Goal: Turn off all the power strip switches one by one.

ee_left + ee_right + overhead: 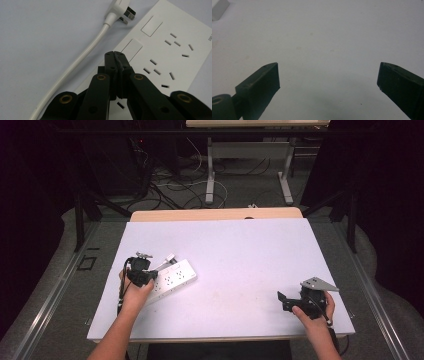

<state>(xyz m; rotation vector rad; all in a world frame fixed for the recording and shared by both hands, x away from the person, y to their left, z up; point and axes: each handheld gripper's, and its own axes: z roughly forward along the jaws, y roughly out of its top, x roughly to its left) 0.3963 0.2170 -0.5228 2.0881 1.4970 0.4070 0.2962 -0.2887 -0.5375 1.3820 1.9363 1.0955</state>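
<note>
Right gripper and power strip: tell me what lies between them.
Nothing: in the high view, bare white table separates the right gripper from the power strip, which sits at the left gripper.

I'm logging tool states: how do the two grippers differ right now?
The left gripper has its jaws pressed together with nothing between them; the right gripper has its jaws wide apart. The left hangs over the white power strip; the right over bare table. Both are black and hand-held.
</note>
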